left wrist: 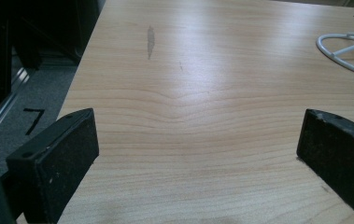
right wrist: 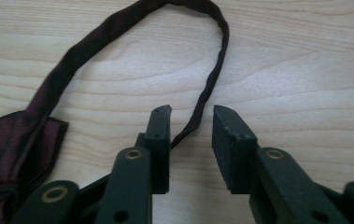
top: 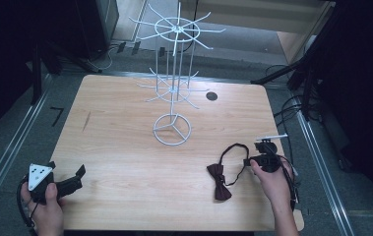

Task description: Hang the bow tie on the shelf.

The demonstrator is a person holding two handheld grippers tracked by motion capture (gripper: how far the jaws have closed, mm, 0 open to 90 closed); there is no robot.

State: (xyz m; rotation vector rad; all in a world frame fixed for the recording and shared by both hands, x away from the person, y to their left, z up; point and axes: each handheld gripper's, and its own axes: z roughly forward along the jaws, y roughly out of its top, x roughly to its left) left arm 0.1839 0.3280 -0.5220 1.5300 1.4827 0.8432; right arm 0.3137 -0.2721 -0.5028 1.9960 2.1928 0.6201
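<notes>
- Near the table's [top: 125, 147] right front edge, the dark maroon bow tie [top: 219, 180] was laid flat, its strap [right wrist: 212, 88] looped out toward the right gripper [top: 262, 158].
- That right gripper [right wrist: 191, 123] was seen with its jaws narrowed around the strap but not quite pinched yet; a bit of wood could be made out on either side of the band, so nothing was actually held.
- The left gripper [top: 71, 181] was parked at the left front corner, jaws spread wide over bare wood, nothing between them.
- The step in hand looked like the grab of the strap. Next, the jaws would probably need to be closed fully on the thin band, then lifted carefully toward the rack [top: 173, 88], presumably so it could be hung.
- Materials: the tie looked satiny and limp, the strap narrow and slightly twisted; the rack was thin white wire with a ring base [left wrist: 347, 51]; the table was smooth pale woodgrain.
</notes>
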